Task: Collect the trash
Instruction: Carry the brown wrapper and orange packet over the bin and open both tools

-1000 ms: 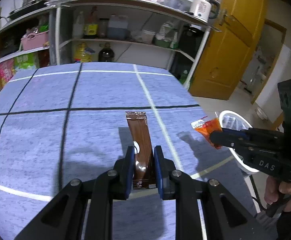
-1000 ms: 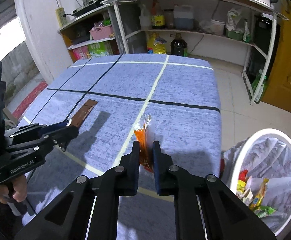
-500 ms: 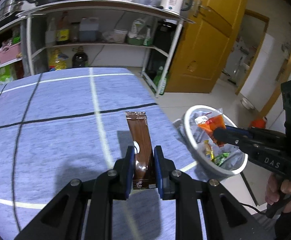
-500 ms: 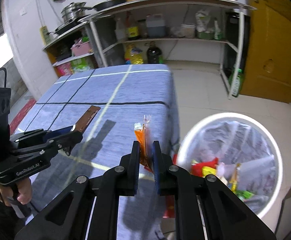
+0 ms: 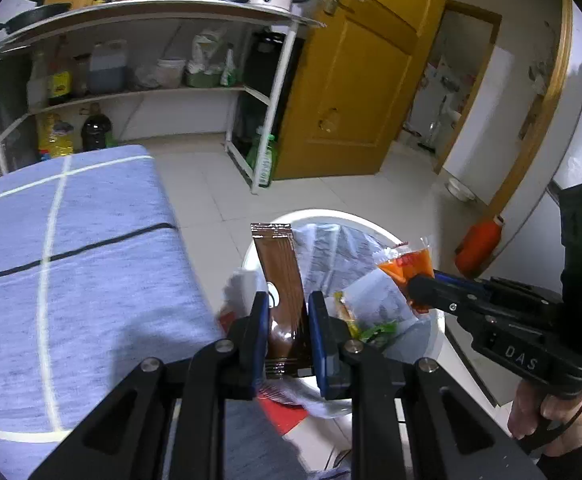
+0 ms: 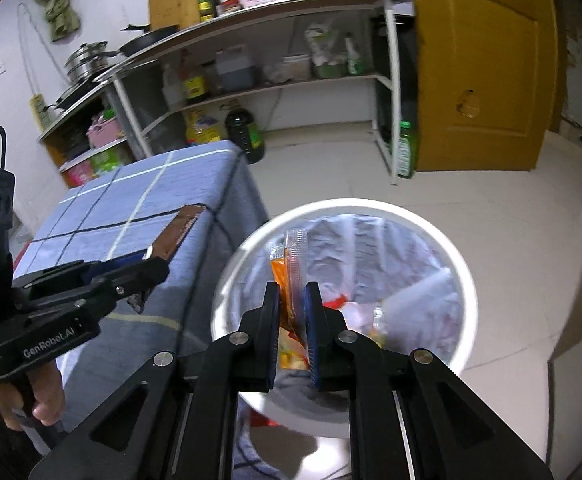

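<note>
You're holding two pieces over the white bin [image 6: 465,280], so this is the drop step. Left hand-held gripper [image 5: 289,330] is clamping the brown wrapper [image 5: 279,276] near the bin's left rim, beside the blue surface [image 5: 71,264]. Right hand-held gripper [image 6: 293,332] is pinching the orange sachet [image 6: 287,276] over the bin's middle. Next I'd be opening the right one first, then nudging the left further over the opening before releasing
</note>
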Available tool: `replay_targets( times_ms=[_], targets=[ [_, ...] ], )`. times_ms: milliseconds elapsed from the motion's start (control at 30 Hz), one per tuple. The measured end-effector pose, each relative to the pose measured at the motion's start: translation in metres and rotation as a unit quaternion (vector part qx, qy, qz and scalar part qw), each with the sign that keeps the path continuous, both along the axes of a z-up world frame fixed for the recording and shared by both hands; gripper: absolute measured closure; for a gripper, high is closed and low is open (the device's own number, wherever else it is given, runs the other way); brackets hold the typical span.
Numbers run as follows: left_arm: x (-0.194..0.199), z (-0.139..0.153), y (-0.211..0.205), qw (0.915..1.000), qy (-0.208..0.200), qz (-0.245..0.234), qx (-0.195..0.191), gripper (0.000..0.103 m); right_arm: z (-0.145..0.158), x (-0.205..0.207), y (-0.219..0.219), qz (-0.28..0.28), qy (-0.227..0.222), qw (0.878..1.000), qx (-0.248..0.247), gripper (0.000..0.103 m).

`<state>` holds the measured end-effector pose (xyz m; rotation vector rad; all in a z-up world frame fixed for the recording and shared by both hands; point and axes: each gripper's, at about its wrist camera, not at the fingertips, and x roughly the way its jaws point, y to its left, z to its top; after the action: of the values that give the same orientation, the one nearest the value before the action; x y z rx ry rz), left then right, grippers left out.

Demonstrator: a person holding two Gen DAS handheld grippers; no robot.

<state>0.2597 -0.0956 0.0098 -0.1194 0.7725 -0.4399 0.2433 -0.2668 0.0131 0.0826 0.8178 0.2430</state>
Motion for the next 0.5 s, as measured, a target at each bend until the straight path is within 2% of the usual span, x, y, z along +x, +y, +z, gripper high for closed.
replay_targets(
  times_ms=[267, 433, 500],
  targets=[
    [0.016, -0.021, -0.037, 0.9995, 0.026, -0.014, 0.005, 0.082, -0.021, 0.011, -0.033, -0.026, 0.027, 0.999, 0.018, 0.091],
    [0.023, -0.028, -0.044, 0.9993, 0.034, -0.014, 0.012, 0.081, -0.032, 0.017, -0.039, -0.036, 0.044, 0.998, 0.009, 0.088],
    [0.026, -0.029, -0.045, 0.9992, 0.038, -0.011, 0.012, 0.072, -0.034, 0.018, -0.038, -0.039, 0.045, 0.998, 0.004, 0.088]
  ],
)
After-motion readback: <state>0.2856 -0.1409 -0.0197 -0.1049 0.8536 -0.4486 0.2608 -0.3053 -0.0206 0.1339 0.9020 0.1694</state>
